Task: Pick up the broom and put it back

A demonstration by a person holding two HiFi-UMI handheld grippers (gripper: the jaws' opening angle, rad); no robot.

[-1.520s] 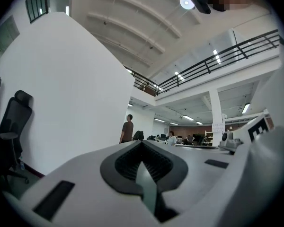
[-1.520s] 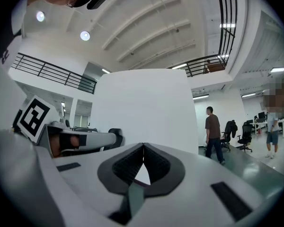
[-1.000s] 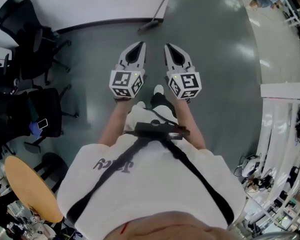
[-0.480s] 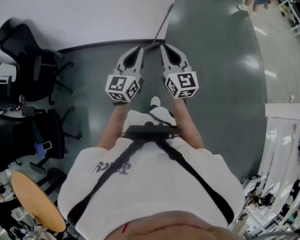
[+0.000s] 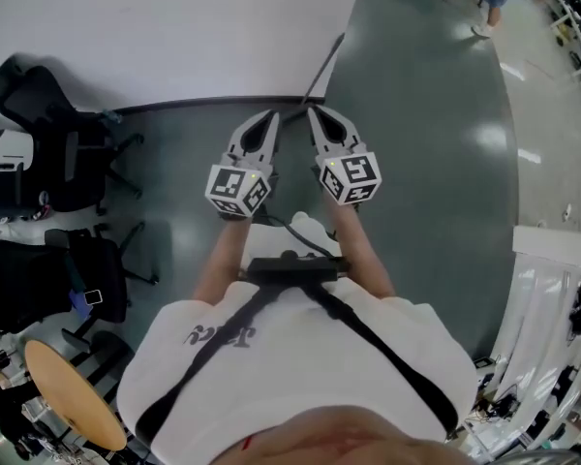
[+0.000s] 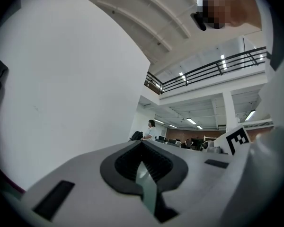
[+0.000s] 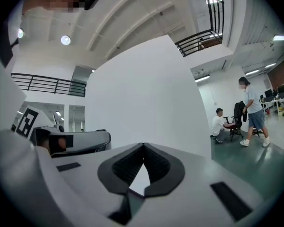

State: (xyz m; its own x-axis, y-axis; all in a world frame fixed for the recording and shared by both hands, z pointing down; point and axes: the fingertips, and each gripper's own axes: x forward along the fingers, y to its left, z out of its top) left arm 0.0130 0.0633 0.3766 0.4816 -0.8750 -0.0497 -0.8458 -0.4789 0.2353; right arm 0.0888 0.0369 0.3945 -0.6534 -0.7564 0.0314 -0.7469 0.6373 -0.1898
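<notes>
The broom (image 5: 326, 64) leans against the corner of the white wall (image 5: 174, 27). Its thin dark handle slants up to the right, and its head is hidden behind my gripper tips. My left gripper (image 5: 271, 116) and right gripper (image 5: 312, 112) are held side by side in front of the person, pointing level at the base of the wall. Each is shut with nothing between its jaws. In the left gripper view the left gripper (image 6: 142, 142) has its pads touching. The right gripper (image 7: 143, 145) looks the same in its own view. Neither gripper view shows the broom.
Black office chairs (image 5: 48, 134) and a chair hung with a dark bag (image 5: 39, 269) stand at the left, above a round wooden table (image 5: 63, 390). White racks (image 5: 552, 298) line the right. People (image 7: 248, 110) stand and sit far off on the grey floor.
The person has walked toward the wall. The broom is closer, and its head has slipped behind the gripper tips. Both grippers have stayed shut, side by side.
</notes>
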